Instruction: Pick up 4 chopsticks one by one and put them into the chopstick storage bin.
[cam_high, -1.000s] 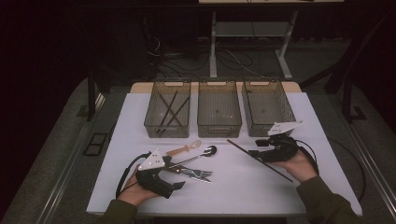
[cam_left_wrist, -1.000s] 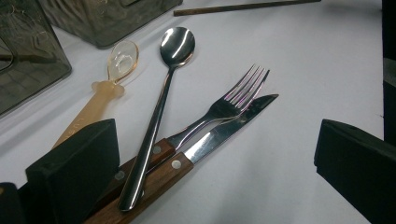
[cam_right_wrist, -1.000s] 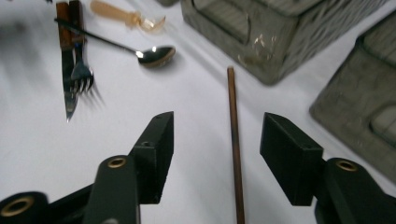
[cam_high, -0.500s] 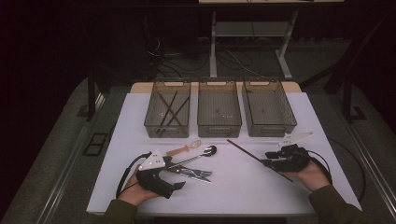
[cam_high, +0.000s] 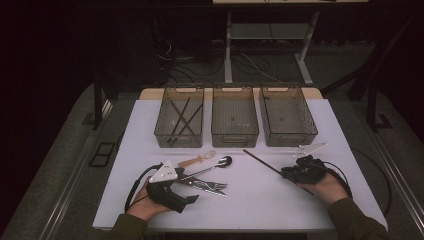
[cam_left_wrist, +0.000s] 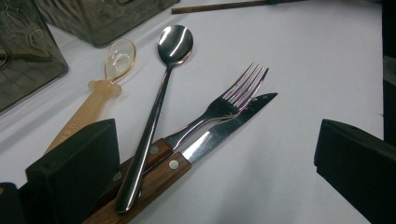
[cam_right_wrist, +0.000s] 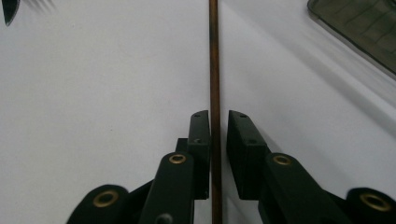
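The brown chopstick (cam_right_wrist: 214, 70) lay flat on the white table (cam_high: 345, 130), running straight up the middle of the right gripper view and, in the high view, slanting across the lower right. The right gripper (cam_right_wrist: 218, 140) had just been closing around it, jaws narrow, left pad seemingly touching and a sliver of gap on the right. So thin a stick could roll or pivot out if pinched off-centre. At the lower left, the left gripper (cam_left_wrist: 215, 186) stood wide open over the spoon (cam_left_wrist: 154, 116), fork (cam_left_wrist: 224, 105) and knife (cam_left_wrist: 219, 133), holding nothing. Three trays (cam_high: 235, 117) waited across the top.
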